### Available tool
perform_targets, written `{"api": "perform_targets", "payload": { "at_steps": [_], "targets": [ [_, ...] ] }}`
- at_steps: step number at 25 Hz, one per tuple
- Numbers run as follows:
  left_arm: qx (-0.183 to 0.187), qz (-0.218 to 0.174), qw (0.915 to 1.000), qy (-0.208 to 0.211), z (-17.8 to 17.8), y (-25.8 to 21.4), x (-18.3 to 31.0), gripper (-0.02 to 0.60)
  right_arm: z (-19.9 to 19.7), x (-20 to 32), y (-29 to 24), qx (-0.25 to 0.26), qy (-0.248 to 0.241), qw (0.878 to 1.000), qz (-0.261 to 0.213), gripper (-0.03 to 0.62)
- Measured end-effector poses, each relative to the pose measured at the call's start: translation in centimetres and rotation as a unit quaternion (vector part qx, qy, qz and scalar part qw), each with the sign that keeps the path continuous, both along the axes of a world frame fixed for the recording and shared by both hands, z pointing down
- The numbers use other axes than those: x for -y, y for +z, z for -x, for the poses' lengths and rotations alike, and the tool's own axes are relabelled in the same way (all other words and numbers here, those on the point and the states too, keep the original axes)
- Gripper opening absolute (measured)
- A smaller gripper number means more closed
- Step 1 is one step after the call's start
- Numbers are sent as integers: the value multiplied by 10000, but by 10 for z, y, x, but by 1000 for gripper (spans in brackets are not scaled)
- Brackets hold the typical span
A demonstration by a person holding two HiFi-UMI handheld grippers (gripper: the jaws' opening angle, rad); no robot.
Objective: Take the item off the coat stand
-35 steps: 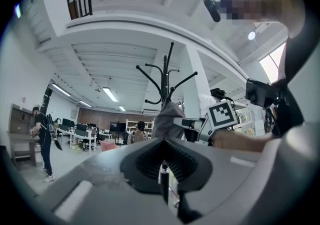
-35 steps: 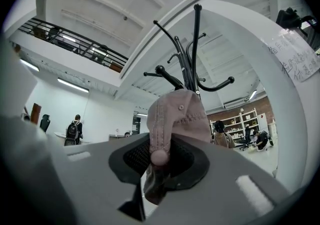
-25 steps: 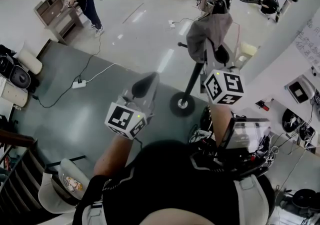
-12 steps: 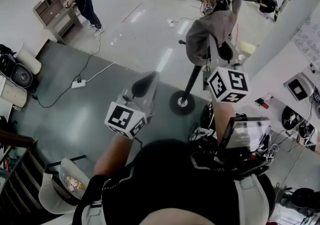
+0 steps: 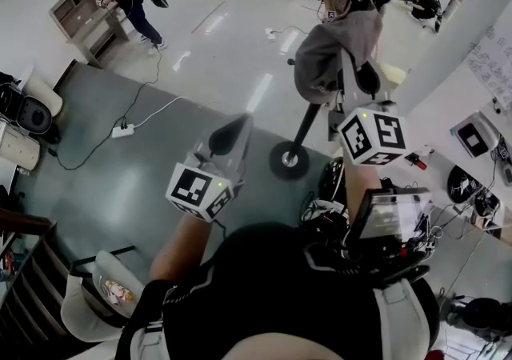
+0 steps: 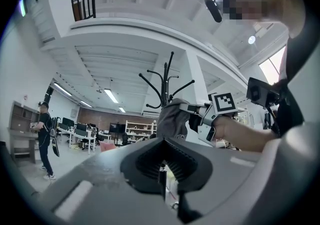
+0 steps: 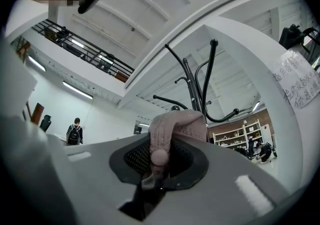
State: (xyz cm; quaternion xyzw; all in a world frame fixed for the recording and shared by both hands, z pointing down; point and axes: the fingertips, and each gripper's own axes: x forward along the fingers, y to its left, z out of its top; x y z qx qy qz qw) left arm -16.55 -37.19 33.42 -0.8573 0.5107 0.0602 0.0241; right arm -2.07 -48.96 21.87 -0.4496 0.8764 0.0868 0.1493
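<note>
Cap (image 5: pixel 330 48) on coat stand (image 5: pixel 308 128) sits clamped in right gripper (image 5: pixel 346 70); unhooking step, next lift it up and clear.

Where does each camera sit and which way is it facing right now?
Head view: on the person's head, looking steeply down at the floor and coat stand; shows torso, both arms, left gripper, right gripper.
Left gripper view: rides the left gripper, facing slightly upward past its shut, empty jaws toward the stand; shows the right forearm.
Right gripper view: rides the right gripper, tilted up at the stand's hooks, jaws shut on the cloth item.
All three share the stand and item.
</note>
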Motion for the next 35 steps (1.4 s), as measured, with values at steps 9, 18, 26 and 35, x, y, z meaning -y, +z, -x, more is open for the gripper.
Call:
{"api": "perform_targets", "payload": {
  "at_steps": [9,18,26,35],
  "targets": [
    [-38,-34,10000,54,0,0,-17,12,3,-29,-11,52,-188,9997,-136,58],
    [-35,-77,9999,64,-3,-2,-39,12,9,-58,-15,-2,-435,9986,-292,58],
    [-55,-97,9999,-17,6,-1,-57,12,19,-71,-22,-173,-590,9972,-427,58],
    [-75,-141,9997,-204,20,-5,-74,12,38,-94,-18,-218,-912,9950,-336,58]
  ]
}}
